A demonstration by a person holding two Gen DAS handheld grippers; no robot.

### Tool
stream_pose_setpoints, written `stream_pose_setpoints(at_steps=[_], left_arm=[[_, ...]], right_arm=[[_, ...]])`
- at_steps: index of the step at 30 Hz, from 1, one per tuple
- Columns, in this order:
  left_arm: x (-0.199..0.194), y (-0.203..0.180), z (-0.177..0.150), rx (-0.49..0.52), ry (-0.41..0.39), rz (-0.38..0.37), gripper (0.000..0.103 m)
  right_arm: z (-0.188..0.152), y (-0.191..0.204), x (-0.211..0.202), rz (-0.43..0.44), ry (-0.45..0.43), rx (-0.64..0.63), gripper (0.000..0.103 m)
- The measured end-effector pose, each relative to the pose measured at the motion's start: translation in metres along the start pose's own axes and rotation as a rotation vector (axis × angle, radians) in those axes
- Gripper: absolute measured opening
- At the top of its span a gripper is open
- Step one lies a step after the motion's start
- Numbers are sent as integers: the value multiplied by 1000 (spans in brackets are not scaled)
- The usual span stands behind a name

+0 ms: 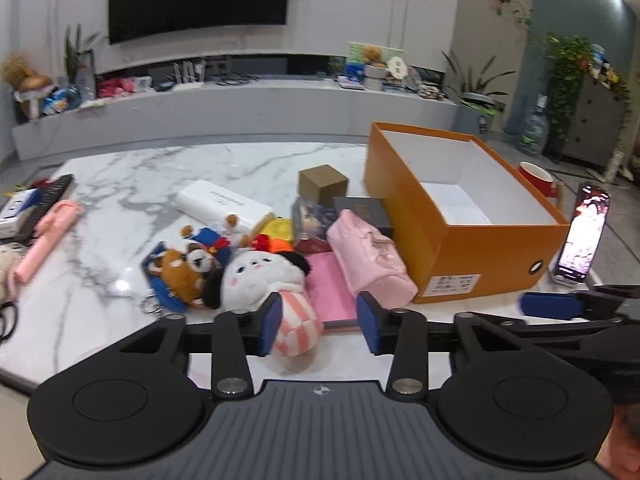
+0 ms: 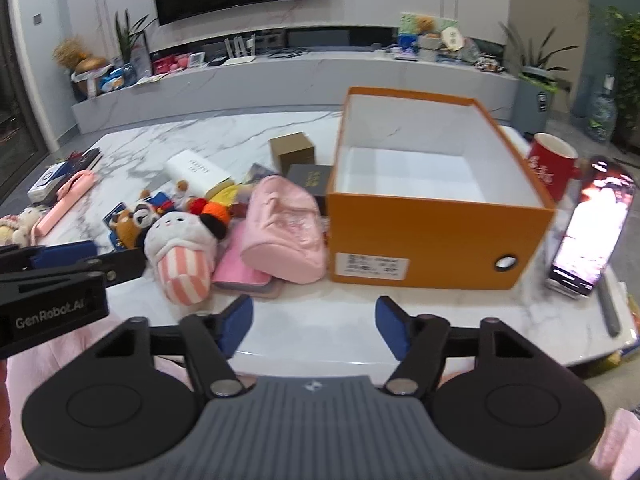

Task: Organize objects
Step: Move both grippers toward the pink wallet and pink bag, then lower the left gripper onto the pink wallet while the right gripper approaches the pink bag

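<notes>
We look down along each tool from the worktop's (image 1: 120,184) near edge. Both views share the orange box (image 1: 480,252) and the toys, close by.

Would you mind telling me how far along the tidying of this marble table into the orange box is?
Nothing looks done yet: the orange cardboard box is empty, showing only its white inside. In hand: nothing is gripped; the left gripper stands open around the white plush toy with a pink striped body, and the right gripper is open and empty. Left: the pink pouch, the brown plush and the small boxes.
</notes>
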State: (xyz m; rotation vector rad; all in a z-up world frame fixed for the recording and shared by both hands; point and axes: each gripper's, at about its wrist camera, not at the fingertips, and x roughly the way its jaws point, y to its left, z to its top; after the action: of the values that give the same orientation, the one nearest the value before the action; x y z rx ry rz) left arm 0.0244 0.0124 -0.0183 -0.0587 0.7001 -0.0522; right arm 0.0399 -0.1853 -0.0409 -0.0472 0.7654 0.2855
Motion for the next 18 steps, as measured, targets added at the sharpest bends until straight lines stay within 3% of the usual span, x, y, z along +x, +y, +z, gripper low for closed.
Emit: stream_pose_setpoints(at_steps=[5, 9, 12, 14, 18], left_arm=[[19, 7, 9, 10, 22, -34, 34], [37, 17, 18, -13, 41, -55, 31], [49, 22, 25, -18, 44, -46, 31], [56, 25, 28, -17, 47, -51, 31], [70, 30, 33, -17, 59, -69, 31]], right_arm=[[9, 14, 18, 14, -14, -69, 55], [20, 27, 37, 34, -6, -119, 54], [27, 37, 52, 28, -4, -162, 55], [31, 44, 63, 18, 4, -202, 62], [37, 55, 83, 0, 3, -274, 66]])
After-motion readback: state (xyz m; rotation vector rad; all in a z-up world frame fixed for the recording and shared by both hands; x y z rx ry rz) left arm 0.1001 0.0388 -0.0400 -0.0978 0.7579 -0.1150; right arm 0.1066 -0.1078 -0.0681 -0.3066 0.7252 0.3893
